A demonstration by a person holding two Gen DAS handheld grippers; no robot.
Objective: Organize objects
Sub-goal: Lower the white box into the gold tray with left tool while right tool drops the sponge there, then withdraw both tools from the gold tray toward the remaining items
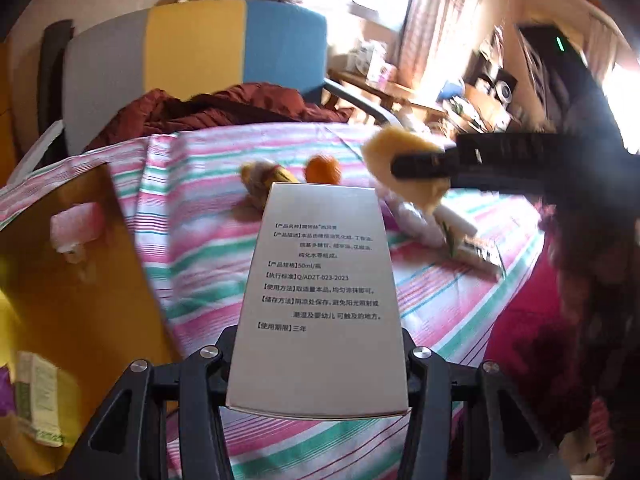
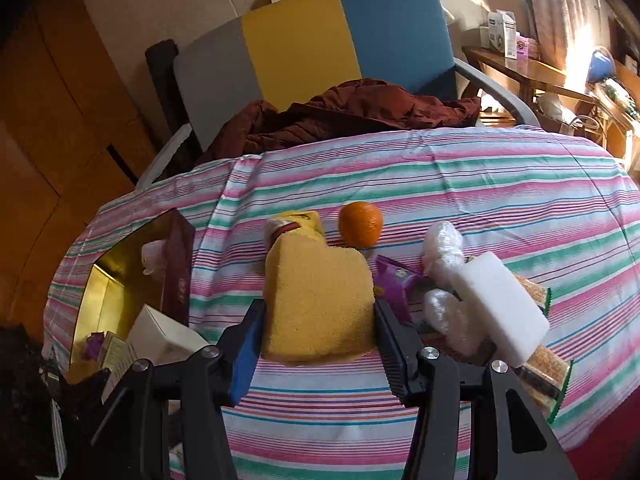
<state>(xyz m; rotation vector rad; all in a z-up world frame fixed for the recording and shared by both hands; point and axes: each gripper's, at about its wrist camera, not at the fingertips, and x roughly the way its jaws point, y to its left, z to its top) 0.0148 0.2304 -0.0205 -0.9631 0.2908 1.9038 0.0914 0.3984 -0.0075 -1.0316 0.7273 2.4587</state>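
Note:
My left gripper (image 1: 318,344) is shut on a tall silver carton (image 1: 320,280) with printed text, held above the striped cloth. My right gripper (image 2: 318,320) is shut on a yellow sponge (image 2: 316,300), lifted over the table; in the left wrist view this sponge (image 1: 404,152) and the right gripper (image 1: 424,160) appear at the right. On the cloth lie an orange (image 2: 360,224), a yellow snack packet (image 2: 296,222), a purple packet (image 2: 394,280), a white block (image 2: 504,304), and plastic-wrapped bundles (image 2: 442,248). A gold-lined open box (image 2: 116,280) stands at the left.
The box (image 1: 80,264) holds a pink-wrapped item (image 1: 76,226), a white carton (image 2: 160,336) and small packets. A striped table cover (image 2: 480,184) spans the table. Behind it stands a grey, yellow and blue chair (image 2: 304,48) with a maroon jacket (image 2: 352,116). Cluttered shelves (image 2: 536,72) stand at the right.

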